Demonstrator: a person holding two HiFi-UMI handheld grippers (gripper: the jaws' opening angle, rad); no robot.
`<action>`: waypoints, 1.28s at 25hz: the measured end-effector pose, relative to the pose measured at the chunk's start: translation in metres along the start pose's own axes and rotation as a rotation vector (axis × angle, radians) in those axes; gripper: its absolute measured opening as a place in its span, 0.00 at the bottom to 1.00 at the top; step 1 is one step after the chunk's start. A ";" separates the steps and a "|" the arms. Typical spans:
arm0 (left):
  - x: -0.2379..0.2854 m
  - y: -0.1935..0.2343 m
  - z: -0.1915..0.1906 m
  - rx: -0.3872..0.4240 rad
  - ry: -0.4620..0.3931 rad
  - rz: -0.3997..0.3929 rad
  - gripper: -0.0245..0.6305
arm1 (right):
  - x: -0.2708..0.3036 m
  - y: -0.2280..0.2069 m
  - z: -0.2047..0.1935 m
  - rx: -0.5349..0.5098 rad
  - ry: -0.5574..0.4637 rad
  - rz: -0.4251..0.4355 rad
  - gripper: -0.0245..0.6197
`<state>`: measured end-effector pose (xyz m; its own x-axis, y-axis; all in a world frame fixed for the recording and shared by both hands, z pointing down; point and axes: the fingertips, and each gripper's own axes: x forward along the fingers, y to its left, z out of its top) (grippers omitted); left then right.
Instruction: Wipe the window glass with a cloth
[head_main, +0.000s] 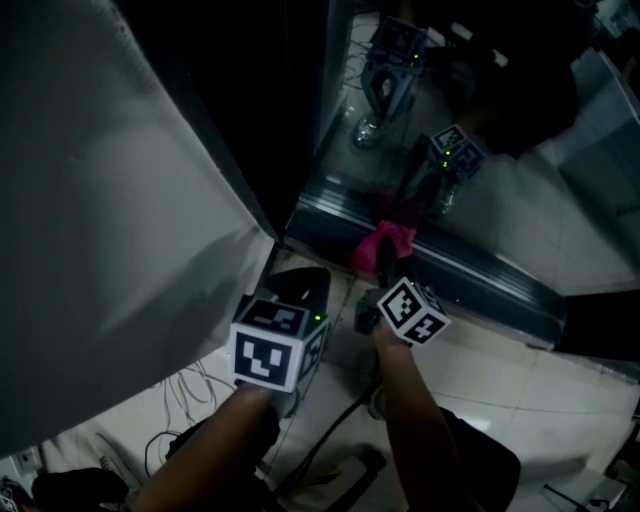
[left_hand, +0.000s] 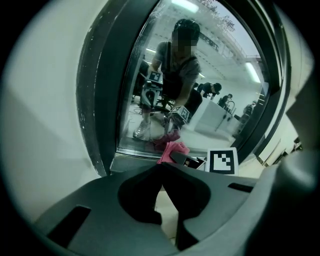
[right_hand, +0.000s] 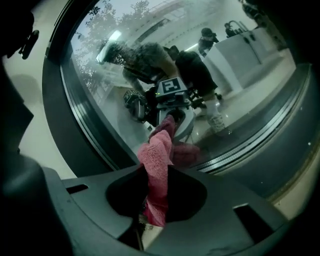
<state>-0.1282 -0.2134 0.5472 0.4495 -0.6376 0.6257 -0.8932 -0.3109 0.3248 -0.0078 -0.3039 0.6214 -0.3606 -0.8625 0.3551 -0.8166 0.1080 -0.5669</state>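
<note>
The head view is dark, and in it each marker cube covers its own fingers, so their state reads only from the gripper views. There, the left gripper (left_hand: 161, 169) has its fingers (left_hand: 142, 192) brought together at the tips with nothing between them. The right gripper (right_hand: 156, 175) has its fingers (right_hand: 187, 192) closed on a pink cloth (right_hand: 156, 155), which stands up out of them in a bunched fold. The cloth is at the bottom edge of the window glass (right_hand: 115, 80), just above the lower frame (head_main: 470, 265). Its upper end seems to reach the pane, though a darker reflection right behind it makes the contact hard to judge. The left gripper is just beside the right one, a little further back from the window. The glass mirrors both grippers and the person holding them, with bright ceiling lights and other figures too small to make out. A pale wall (head_main: 110, 200) fills the left side, cut off by the picture's edge. Below is a glossy tiled floor (head_main: 500, 380) with thin cables (head_main: 190, 390) lying loose on it near the wall.
</note>
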 end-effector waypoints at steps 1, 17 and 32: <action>-0.001 0.001 0.000 -0.003 0.001 0.002 0.04 | 0.002 0.005 -0.002 0.002 0.010 0.008 0.13; -0.007 0.025 -0.004 -0.058 0.000 0.058 0.04 | 0.034 0.053 -0.047 -0.139 0.202 0.089 0.13; -0.013 0.035 -0.009 -0.091 0.016 0.068 0.04 | 0.053 0.065 -0.053 -0.310 0.275 0.122 0.13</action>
<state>-0.1648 -0.2098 0.5570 0.3883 -0.6434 0.6597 -0.9173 -0.2015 0.3434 -0.1034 -0.3166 0.6427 -0.5354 -0.6747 0.5081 -0.8421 0.3805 -0.3821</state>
